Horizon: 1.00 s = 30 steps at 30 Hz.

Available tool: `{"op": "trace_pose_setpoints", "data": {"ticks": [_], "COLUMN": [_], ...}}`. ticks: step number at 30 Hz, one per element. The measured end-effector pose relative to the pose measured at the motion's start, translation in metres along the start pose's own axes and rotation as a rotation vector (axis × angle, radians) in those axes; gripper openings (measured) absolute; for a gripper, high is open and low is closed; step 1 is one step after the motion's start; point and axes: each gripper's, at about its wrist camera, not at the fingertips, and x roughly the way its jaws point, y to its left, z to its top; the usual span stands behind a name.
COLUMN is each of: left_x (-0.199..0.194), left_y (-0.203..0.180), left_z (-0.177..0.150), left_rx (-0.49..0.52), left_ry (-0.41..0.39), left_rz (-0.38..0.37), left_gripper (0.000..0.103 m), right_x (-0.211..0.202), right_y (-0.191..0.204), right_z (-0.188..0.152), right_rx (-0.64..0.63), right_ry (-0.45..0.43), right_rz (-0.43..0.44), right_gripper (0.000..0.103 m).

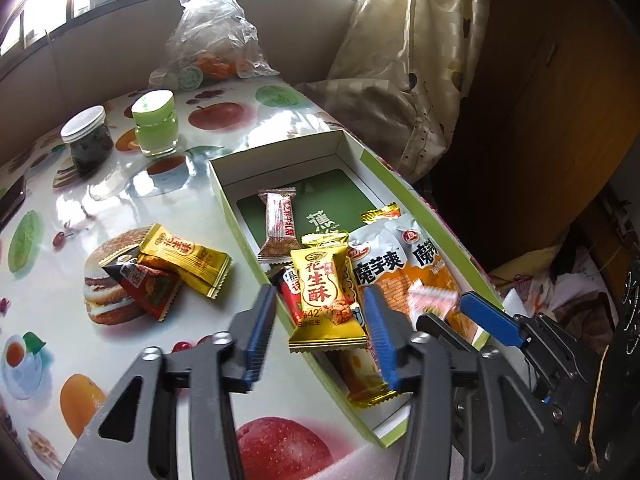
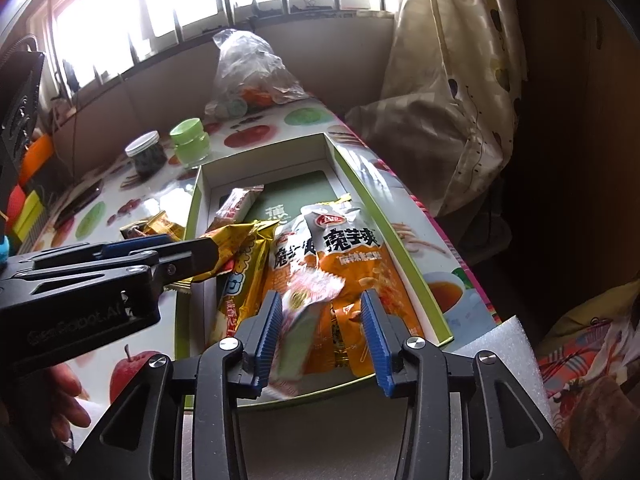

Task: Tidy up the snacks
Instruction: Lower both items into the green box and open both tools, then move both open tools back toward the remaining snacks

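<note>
Two tongs (image 1: 320, 328) (image 2: 322, 338) spread wide, gold snack (image 1: 326, 304), blurred pink snack (image 2: 308, 304) between them.

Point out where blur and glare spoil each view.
Left wrist view: window glare streaks the glossy fruit-print tablecloth; the pink-white snack beside the right gripper is motion-blurred. Right wrist view: windows blown out; the same snack smears between open jaws.
</note>
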Motion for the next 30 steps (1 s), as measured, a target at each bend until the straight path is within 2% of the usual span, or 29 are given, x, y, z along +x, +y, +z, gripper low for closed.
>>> {"op": "trace_pose_setpoints", "data": {"ticks": [14, 23, 30], "left_x": [-0.023, -0.042, -0.052], "left_y": [0.004, 0.007, 0.018], "left_z": [-0.007, -0.014, -0.021], "left_rx": [0.006, 0.034, 0.023], "left_ry": [-0.037, -0.085, -0.099], "left_rz": [0.014, 0.075, 0.091], "left_gripper": [0.049, 0.049, 0.049], "right_x": [-0.011, -0.02, -0.023], "right_y": [0.007, 0.019, 0.03], "right_z": [-0.001, -0.001, 0.0], "right_rx": [-0.001, -0.018, -0.035], "right_ry": [-0.015, -0.024, -0.027], "right_rz": [-0.005, 0.0, 0.006], "right_gripper": [0.045, 0.045, 0.046]}}
